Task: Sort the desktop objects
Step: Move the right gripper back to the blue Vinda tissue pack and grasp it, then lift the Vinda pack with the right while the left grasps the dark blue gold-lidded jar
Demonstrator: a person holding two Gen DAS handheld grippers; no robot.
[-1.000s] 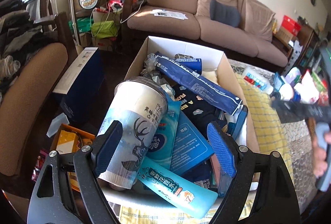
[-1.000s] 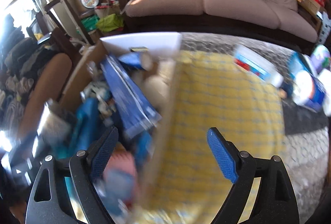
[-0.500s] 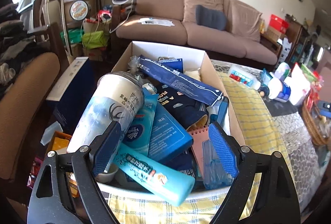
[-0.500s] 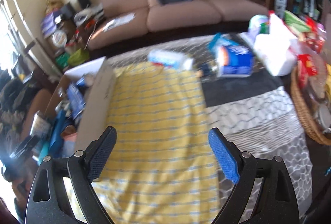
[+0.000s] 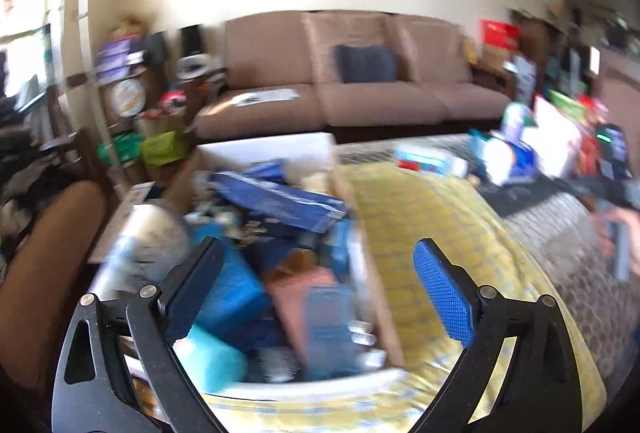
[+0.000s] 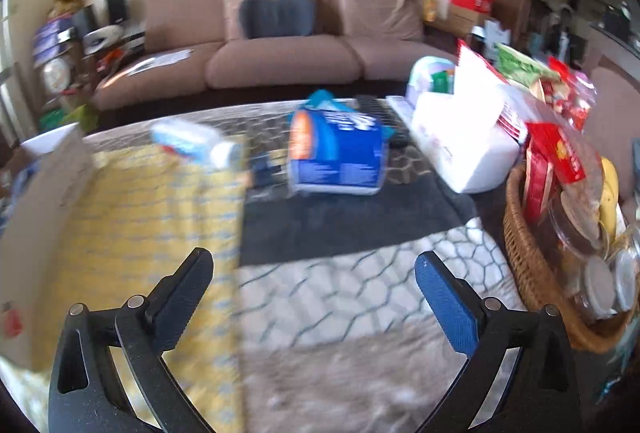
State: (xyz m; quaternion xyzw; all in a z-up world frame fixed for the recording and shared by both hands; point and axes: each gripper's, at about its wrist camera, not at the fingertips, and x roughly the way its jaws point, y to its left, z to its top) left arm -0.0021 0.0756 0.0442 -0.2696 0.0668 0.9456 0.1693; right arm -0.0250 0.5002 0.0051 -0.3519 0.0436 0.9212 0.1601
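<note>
A cardboard box point(image 5: 382, 305) crammed with blue packets, a cup and a pink notebook point(image 5: 304, 297) lies blurred below my left gripper point(image 5: 320, 293), which is open and empty above the box's right side. My right gripper point(image 6: 316, 297) is open and empty over the patterned tablecloth point(image 6: 344, 297). Ahead of it lie a blue and white pack point(image 6: 338, 153), a white and blue bottle point(image 6: 192, 143) and a white tissue pack point(image 6: 460, 141). The box edge point(image 6: 44, 177) shows at the left of the right wrist view.
A yellow striped cloth point(image 5: 432, 217) covers the table beside the box. A wicker basket point(image 6: 532, 265) with snacks and jars stands at the right edge. A brown sofa point(image 6: 280, 45) lies behind the table. A chair point(image 5: 36, 273) stands at the left.
Both grippers have swung to the right. The left view now reaches past the box onto the yellow cloth; the right view has left the box and faces the packs and the basket.
</note>
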